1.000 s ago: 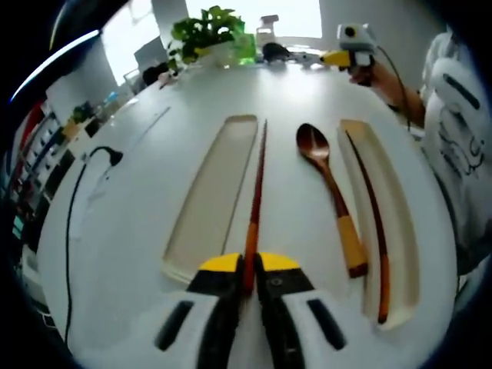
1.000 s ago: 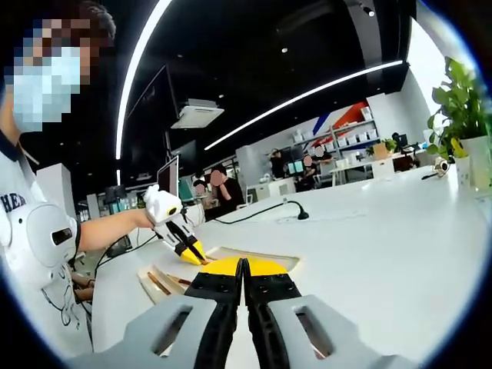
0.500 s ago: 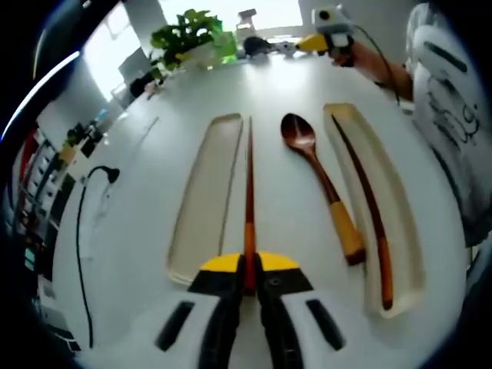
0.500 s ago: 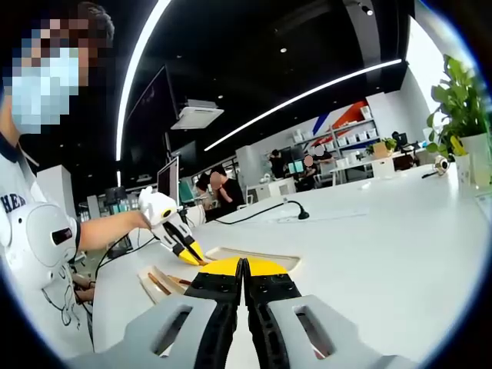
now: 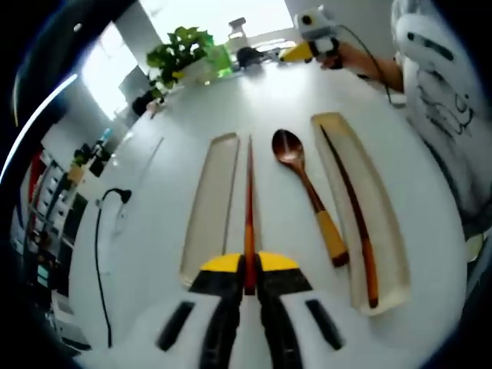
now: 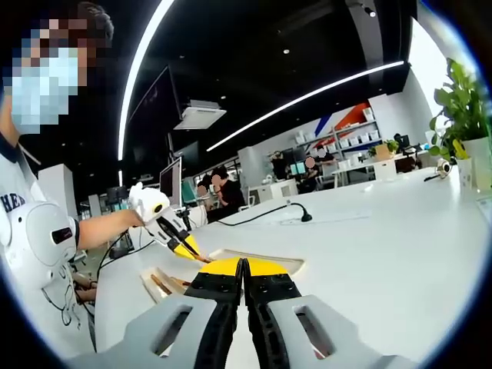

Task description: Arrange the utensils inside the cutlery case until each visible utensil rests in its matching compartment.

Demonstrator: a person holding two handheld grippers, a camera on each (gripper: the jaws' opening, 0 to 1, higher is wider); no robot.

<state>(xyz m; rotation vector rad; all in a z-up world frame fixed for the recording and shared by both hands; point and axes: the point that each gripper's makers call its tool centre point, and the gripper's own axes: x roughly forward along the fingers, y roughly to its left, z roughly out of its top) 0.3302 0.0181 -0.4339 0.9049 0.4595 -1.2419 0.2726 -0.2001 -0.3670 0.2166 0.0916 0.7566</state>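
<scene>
Risk: left gripper (image 5: 247, 269) pinches chopstick (image 5: 249, 201) only at its end, so tip could swing & miss the empty tray (image 5: 209, 206); right gripper (image 6: 242, 270) closed, holding nothing

Counted on the white table (image 5: 154, 192): two tray halves — left (image 5: 211, 200) and right (image 5: 384, 231) — two chopsticks (image 5: 249, 207) (image 5: 350, 207), one spoon (image 5: 304, 184), one potted plant (image 5: 184, 54), one black cable (image 5: 100, 246).

Partial "HE" on person's shirt (image 6: 15, 201).
</scene>
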